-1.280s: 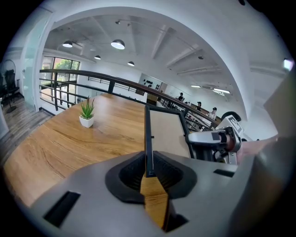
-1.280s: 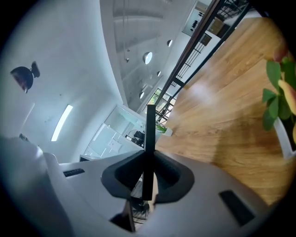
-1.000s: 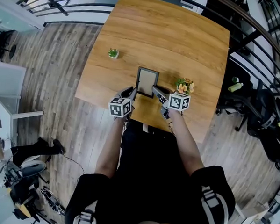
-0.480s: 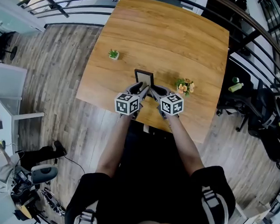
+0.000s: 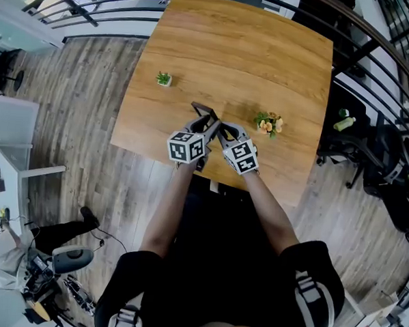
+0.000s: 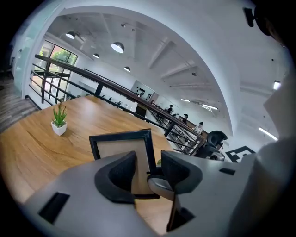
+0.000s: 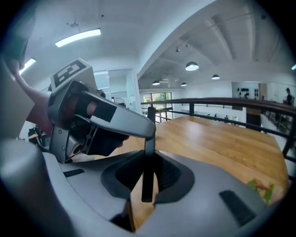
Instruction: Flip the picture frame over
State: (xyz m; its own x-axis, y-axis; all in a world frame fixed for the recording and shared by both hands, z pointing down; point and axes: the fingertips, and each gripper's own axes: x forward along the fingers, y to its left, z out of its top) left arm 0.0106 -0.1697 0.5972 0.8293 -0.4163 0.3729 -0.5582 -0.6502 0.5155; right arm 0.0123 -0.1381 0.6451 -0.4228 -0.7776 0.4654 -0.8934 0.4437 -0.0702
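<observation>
The broad light-brown wooden worktop (image 5: 265,53) fills the upper middle of the head view. The black rectangular picture frame (image 5: 203,114) stands raised on edge at the centre, just above my two grippers. My right gripper (image 7: 148,178) is clamped on its thin edge. My left gripper (image 6: 148,167) is opening, its pads clear of the frame seen between them. On one narrow grip the frame could pivot, slip and land unflipped, or tip right toward the small orange flower bunch (image 5: 269,124).
</observation>
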